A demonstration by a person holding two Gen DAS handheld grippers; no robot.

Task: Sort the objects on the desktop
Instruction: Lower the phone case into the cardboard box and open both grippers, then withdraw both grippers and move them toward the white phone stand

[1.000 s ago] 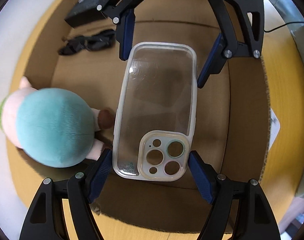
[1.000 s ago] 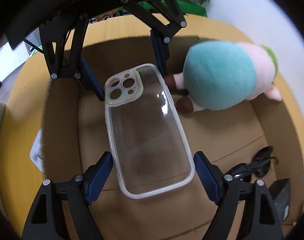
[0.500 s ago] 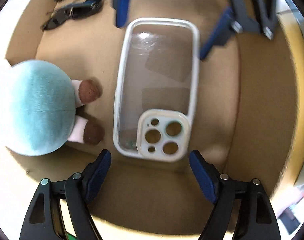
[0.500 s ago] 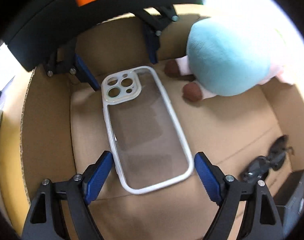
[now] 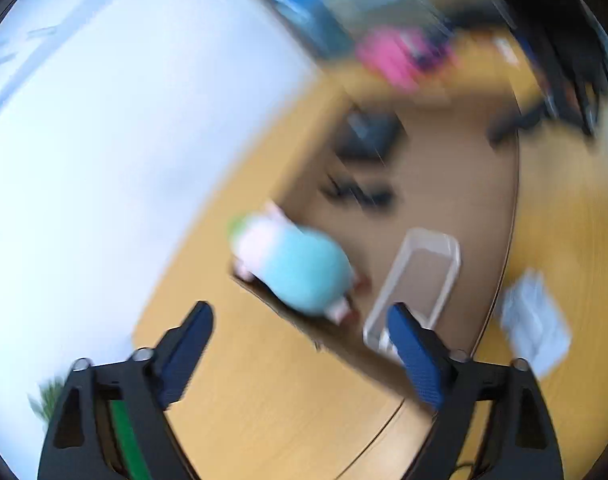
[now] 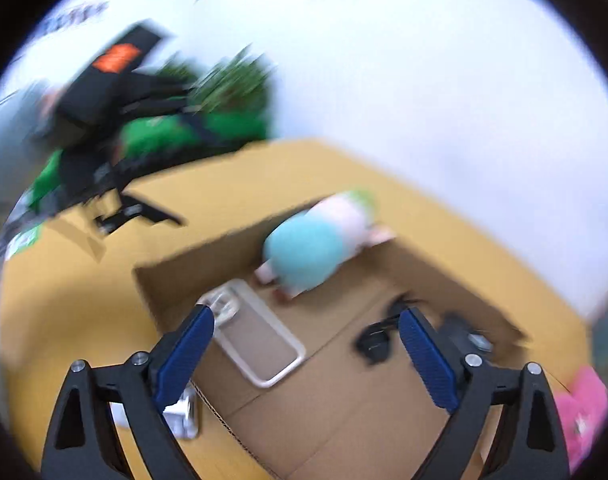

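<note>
the clear phone case (image 6: 259,340) lies flat on the floor of the cardboard box (image 6: 183,276), and everything else is placed from it. in the right wrist view it sits ahead of and beyond the right gripper (image 6: 306,354), nearer the left-hand blue finger (image 6: 183,354) and not touching it. in the left wrist view the case (image 5: 420,280) lies beyond the left gripper (image 5: 299,354), its near end hidden behind the right-hand finger (image 5: 414,354). a teal and pink plush toy (image 6: 316,248) lies just beside the case against the box wall; dark glasses (image 6: 378,340) and a black block (image 6: 460,332) lie further along the floor. bare cardboard lies around the case, and yellow tabletop (image 5: 263,400) surrounds the box. both grippers' jaws are opening, spread wide, with nothing between them. both views are blurred.
</note>
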